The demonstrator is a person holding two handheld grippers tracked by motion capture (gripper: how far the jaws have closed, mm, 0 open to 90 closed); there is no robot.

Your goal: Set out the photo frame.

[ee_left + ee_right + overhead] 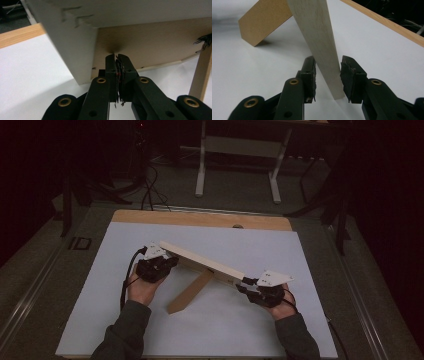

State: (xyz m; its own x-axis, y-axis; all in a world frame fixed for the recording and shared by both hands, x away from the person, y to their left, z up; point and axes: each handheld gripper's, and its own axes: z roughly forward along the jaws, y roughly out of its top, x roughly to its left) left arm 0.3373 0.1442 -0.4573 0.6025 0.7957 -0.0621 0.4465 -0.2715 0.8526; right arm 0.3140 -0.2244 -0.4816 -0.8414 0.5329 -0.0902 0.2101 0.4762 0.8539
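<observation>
A long pale wooden plank (202,261) runs slantwise over the white sheet (310,270), raised, with a brown board (192,291) joined under its middle and reaching down to the sheet. My left gripper (167,261) sits at the plank's far left end. In the left gripper view its jaws (116,56) are shut with nothing between them, tips under the brown underside (150,42) beside the pale panel (72,50). My right gripper (248,283) (328,60) straddles the plank's (324,50) near end. Its right pad (348,75) touches the wood, and a thin gap shows at the left pad.
The white sheet covers a wooden table whose bare far strip (200,218) shows at the back. Behind the table a white desk frame (202,170) stands on the floor, with cables (148,190) to its left. Dark surroundings lie on both sides.
</observation>
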